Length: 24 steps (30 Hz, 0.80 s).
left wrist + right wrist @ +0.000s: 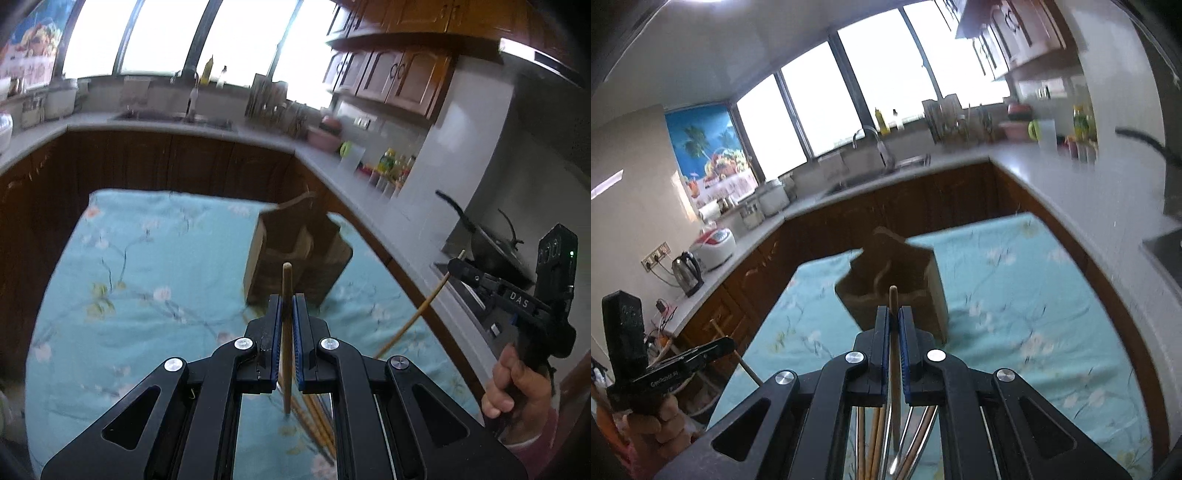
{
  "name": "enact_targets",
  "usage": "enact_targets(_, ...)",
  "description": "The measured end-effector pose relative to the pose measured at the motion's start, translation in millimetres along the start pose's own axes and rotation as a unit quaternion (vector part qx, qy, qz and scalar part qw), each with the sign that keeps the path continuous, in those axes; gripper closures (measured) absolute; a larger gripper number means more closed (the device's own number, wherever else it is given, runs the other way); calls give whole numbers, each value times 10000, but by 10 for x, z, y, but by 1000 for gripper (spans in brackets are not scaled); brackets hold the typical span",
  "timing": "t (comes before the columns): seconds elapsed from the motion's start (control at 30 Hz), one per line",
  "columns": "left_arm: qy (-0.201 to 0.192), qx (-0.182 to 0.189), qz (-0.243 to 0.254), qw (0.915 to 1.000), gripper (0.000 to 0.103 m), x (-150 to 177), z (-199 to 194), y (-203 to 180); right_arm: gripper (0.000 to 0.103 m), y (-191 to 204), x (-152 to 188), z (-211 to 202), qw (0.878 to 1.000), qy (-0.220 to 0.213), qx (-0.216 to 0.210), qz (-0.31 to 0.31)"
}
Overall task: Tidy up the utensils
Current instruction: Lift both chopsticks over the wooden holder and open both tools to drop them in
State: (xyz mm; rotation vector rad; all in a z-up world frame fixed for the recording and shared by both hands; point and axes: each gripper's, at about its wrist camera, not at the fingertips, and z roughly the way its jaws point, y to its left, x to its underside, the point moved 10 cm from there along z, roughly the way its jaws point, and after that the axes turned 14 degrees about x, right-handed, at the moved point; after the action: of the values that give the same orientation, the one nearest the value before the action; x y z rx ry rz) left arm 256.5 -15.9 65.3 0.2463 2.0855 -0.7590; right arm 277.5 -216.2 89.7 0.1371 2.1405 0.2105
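My left gripper (287, 301) is shut on a wooden chopstick (287, 332) held upright above the table. A brown wooden utensil holder (295, 254) stands just beyond it on the floral teal cloth (140, 280). My right gripper (894, 314) is shut on another chopstick (894, 354), with the holder (897, 291) right in front. Several chopsticks and metal utensils (886, 443) lie on the cloth below the right gripper. The right gripper also shows in the left wrist view (458, 266), holding its chopstick (413, 317). The left gripper body shows in the right wrist view (683, 365).
The table sits inside a U-shaped kitchen counter (258, 136) with a sink (173, 116), a kettle (687, 273), a rice cooker (714, 243), bottles (391, 166) and a wok (495, 251) on the stove at the right.
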Motion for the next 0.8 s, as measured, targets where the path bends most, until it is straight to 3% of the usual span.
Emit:
enact_targets(0.53, -698, -91, 418, 9966, 98, -873, 84, -58, 98, 53, -768, 97, 9979, -617, -70, 207)
enact_targets(0.8, -1100, -107, 461, 9928, 98, -1430, 212, -1, 98, 2, -1368, 206, 9930, -1112, 51, 404)
